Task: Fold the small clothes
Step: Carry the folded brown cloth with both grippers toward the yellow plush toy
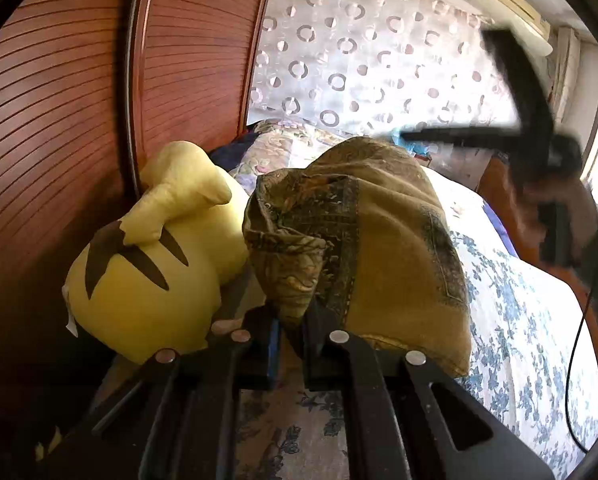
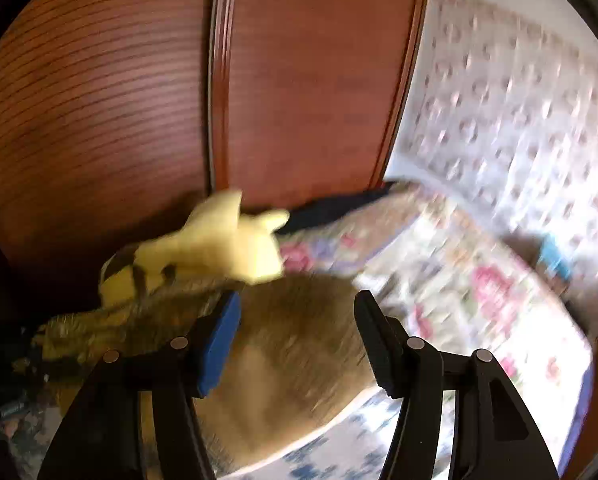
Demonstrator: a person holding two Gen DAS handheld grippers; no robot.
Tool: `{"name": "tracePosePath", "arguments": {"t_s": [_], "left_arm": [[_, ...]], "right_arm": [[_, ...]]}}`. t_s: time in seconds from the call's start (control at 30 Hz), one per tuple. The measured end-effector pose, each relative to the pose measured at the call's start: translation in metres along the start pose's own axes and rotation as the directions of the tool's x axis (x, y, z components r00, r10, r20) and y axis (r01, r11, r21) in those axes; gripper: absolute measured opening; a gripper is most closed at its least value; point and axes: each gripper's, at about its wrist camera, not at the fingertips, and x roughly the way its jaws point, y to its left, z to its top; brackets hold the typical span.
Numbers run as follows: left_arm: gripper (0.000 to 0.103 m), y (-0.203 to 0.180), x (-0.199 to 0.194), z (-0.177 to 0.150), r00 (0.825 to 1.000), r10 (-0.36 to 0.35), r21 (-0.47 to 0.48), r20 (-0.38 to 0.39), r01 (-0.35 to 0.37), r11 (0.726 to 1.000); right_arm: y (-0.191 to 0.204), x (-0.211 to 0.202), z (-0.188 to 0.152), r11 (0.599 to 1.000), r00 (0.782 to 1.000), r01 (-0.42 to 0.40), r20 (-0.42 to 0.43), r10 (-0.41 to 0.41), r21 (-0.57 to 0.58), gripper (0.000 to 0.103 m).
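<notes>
- My left gripper (image 1: 293, 332) is nearest, its jaws pinched together on a bunched corner of the one olive patterned cloth (image 1: 387, 240); I judge I hold it there to anchor that corner for a fold.
- My right gripper (image 2: 299, 340) has its jaws apart with nothing pressed between them, hanging over the cloth's plain middle, likely to pick a second hold.
- The cloth lies heaped on the bed (image 1: 519, 340), on its blue-flowered sheet, not yet flat.
- Just beside the cloth sits one yellow plush toy (image 1: 139, 272), touching it in the left wrist view.
- Farthest off are two wooden slatted panels (image 1: 59, 100) and one circle-patterned curtain (image 1: 359, 52).
</notes>
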Motion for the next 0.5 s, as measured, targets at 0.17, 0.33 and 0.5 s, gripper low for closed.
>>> {"name": "tracePosePath", "arguments": {"t_s": [0.17,0.33,0.5], "left_arm": [[0.051,0.002,-0.017,0.004,0.998,0.01,0.007,0.059,-0.011,1.0],[0.08,-0.004,-0.031,0.009,0.996,0.002,0.031,0.085,-0.005,0.999],[0.081,-0.022,-0.043,0.011,0.995,0.015,0.086,0.102,-0.023,0.996]], "right_arm": [[0.003,0.052,-0.038,0.998,0.996,0.001,-0.093,0.005,0.055,0.061],[0.003,0.077,-0.063,0.994,0.998,0.05,-0.053,-0.045,0.094,0.061],[0.007,0.073,-0.066,0.987,0.998,0.055,-0.036,-0.05,0.152,0.061]]}}
